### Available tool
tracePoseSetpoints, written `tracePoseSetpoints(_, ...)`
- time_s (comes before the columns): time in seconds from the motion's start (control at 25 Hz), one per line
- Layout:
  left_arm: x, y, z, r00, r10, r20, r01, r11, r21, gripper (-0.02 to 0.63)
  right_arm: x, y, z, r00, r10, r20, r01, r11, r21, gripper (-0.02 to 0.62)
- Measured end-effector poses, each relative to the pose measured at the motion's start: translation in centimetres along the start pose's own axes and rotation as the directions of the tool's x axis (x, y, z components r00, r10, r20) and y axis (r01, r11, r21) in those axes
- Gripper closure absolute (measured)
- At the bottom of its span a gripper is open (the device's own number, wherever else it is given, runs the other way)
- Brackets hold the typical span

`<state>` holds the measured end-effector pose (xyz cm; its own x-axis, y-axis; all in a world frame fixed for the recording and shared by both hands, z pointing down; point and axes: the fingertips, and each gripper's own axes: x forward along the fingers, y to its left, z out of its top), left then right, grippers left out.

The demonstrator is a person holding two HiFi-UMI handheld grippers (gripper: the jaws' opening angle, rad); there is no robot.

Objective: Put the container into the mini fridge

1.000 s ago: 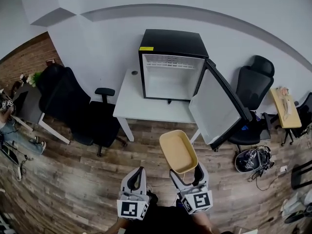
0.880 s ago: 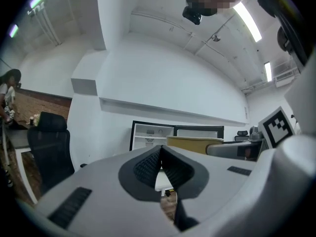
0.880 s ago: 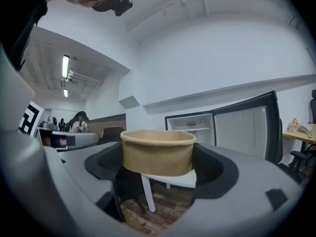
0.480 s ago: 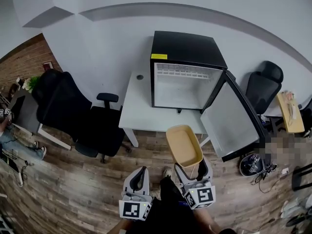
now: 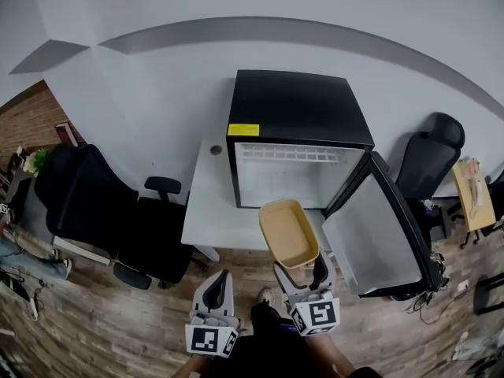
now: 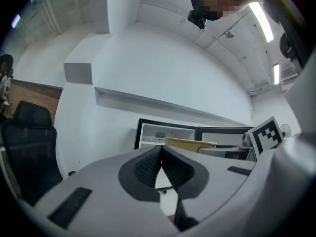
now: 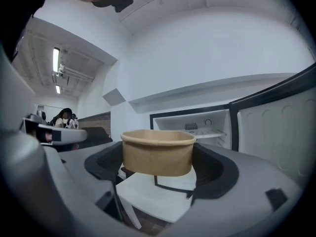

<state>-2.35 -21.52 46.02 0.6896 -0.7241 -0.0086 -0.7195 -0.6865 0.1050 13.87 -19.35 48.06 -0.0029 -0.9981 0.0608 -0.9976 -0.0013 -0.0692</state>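
Note:
A tan paper container (image 5: 288,232) (image 7: 157,152) is held in the air, my right gripper (image 5: 300,272) (image 7: 157,164) shut on its sides. It hangs over the front edge of the white table (image 5: 206,211), just before the black mini fridge (image 5: 298,140) (image 7: 197,127). The fridge stands on the table with its door (image 5: 376,231) swung open to the right and its white inside bare. My left gripper (image 5: 220,288) (image 6: 160,166) is low and left of the right one, its jaws shut with nothing between them.
A black office chair (image 5: 102,211) stands left of the table, another (image 5: 431,152) behind the open door. A small side table (image 5: 475,194) with things on it is at the far right. The floor is wood plank; a brick wall (image 5: 31,120) is at left.
The view has closed in on the fridge, which now looks larger and nearer. The container, still in my right gripper, has moved from over the floor to the table's front edge.

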Motion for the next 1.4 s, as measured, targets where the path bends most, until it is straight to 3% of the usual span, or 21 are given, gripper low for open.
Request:
tracePoseSetpoints(0.32, 10.6, 1.4, 0.8, 1.000, -0.009, -0.002, 0.009, 1.000, -0.009, 0.598, 10.1, -5.5, 1.1, 1.000, 0.011, -0.003, -0.011, 1.000, -0.018, 0.155)
tracePoseSetpoints(0.6, 15.3, 3.3, 1.5, 0.999, -0.051, 0.003, 0.051, 0.999, -0.013, 0.598, 16.7, -7.0, 1.9, 1.000, -0.027, 0.000, 0.027, 0.999, -0.025, 0.155)
tracePoseSetpoints(0.96, 19.2, 7.9, 2.4, 0.988, -0.157, -0.003, 0.157, 0.988, 0.003, 0.598, 24.2, -7.1, 1.7, 0.992, -0.128, -0.003, 0.128, 0.992, -0.016, 0.153)
tracePoseSetpoints(1.4, 20.6, 11.0, 2.7, 0.977, -0.213, -0.007, 0.213, 0.977, -0.020, 0.598, 30.5, -7.1, 0.3, 0.978, -0.206, -0.045, 0.203, 0.978, -0.056, 0.155)
